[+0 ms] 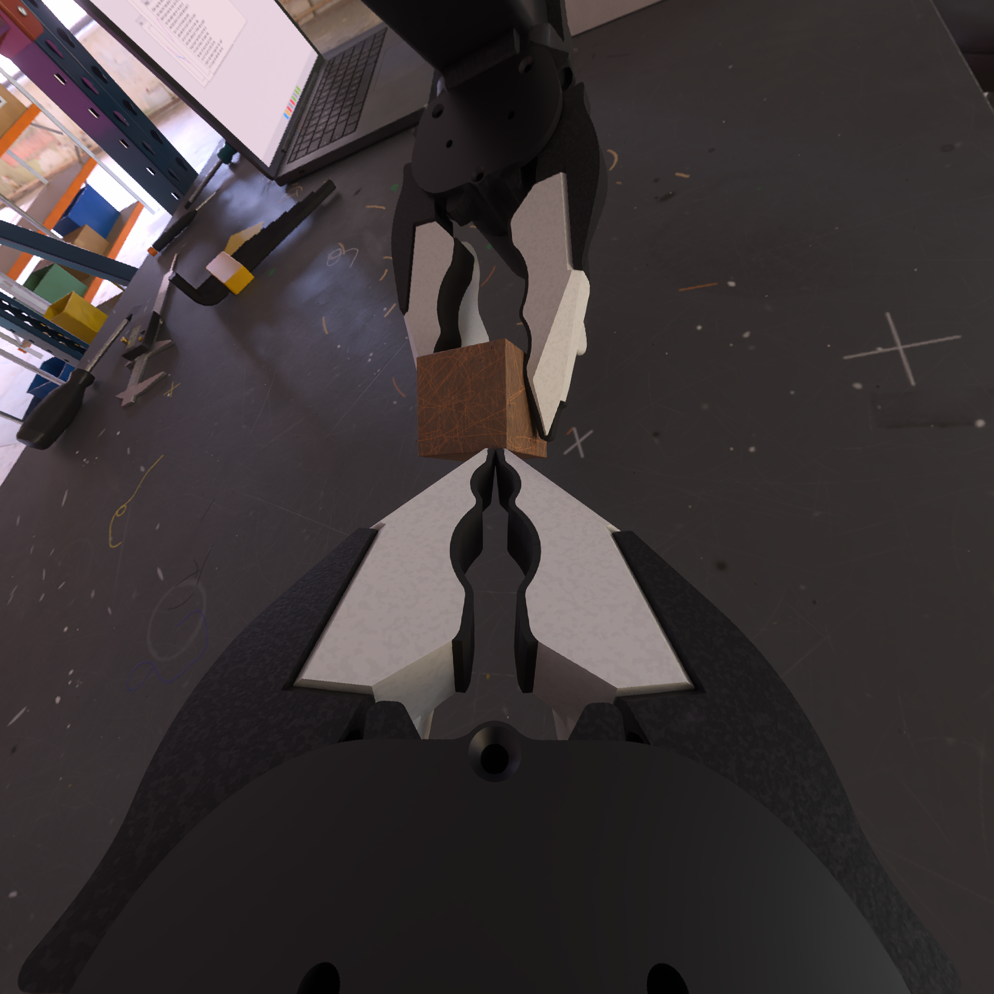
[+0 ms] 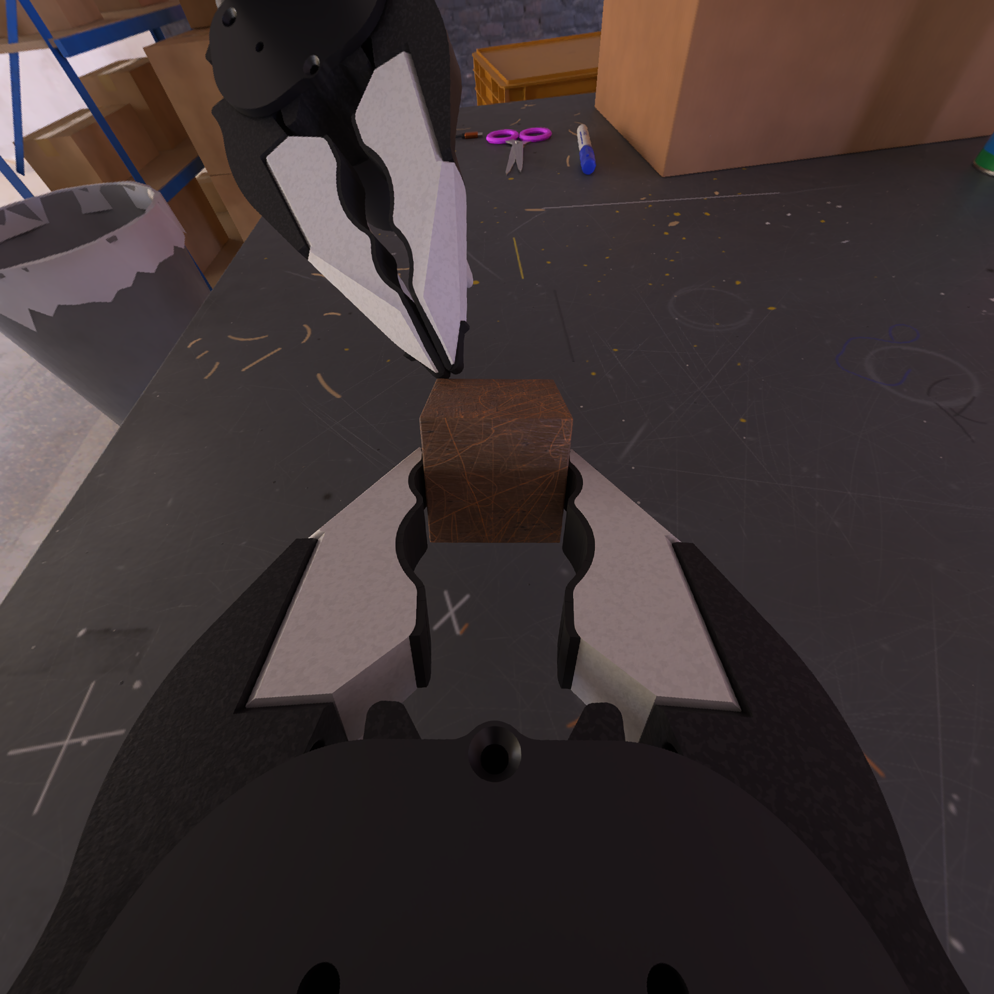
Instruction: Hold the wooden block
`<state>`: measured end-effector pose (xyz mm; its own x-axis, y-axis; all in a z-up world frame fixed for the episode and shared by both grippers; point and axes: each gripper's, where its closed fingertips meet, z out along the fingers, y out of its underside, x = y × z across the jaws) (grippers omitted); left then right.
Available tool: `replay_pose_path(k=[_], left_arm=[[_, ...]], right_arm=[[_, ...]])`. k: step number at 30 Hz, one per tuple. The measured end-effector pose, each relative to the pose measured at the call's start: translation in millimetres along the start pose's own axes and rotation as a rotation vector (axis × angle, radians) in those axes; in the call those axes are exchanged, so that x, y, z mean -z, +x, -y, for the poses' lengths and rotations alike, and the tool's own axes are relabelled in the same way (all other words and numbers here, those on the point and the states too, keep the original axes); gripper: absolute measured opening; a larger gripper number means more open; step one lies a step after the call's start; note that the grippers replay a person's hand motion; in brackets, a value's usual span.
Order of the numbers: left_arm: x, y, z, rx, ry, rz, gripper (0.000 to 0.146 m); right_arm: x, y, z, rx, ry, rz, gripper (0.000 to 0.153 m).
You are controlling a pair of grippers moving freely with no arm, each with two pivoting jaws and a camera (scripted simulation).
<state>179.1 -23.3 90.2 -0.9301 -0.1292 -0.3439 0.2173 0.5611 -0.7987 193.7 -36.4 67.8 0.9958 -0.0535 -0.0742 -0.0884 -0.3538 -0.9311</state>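
**Right gripper has the block, left one is just poking at it**

The wooden block [image 2: 495, 462] sits between the right gripper [image 2: 495, 484]'s fingers, pinched on its two side faces near the tips, with the jaws spread about as wide as the block. In the right wrist view you can see table under the block's bottom edge, so I'd say it's lifted clear of the dark workbench [image 2: 753, 430], though I can't be sure.

The left gripper [image 1: 495, 457] has its fingers pressed together with nothing in them, tips right up against the block's near top corner; touching or just shy, hard to call.

Step-wise this looks like the hold itself: grasp made, now keep it steady. Next move calls for constant squeeze and no tilting, and the left one shouldn't nudge the corner.

Orientation: it's basically a cube, so no real long axis. It sits square, faces flat to the pads, top face roughly level.
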Motion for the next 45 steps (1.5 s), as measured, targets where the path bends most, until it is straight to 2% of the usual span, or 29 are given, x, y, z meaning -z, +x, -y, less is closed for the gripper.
replay_pose_path(k=[18, 45], left_arm=[[5.5, 4.7, -7.2, -0.043, -0.049, -0.027, 0.000], [5.4, 1.7, -4.3, -0.010, -0.008, -0.003, 0.001]], right_arm=[[-1.2, -3.5, -1.7, -0.009, -0.011, 0.027, 0.048], [2.1, -4.4, 4.2, -0.036, 0.028, 0.050, 0.048]])
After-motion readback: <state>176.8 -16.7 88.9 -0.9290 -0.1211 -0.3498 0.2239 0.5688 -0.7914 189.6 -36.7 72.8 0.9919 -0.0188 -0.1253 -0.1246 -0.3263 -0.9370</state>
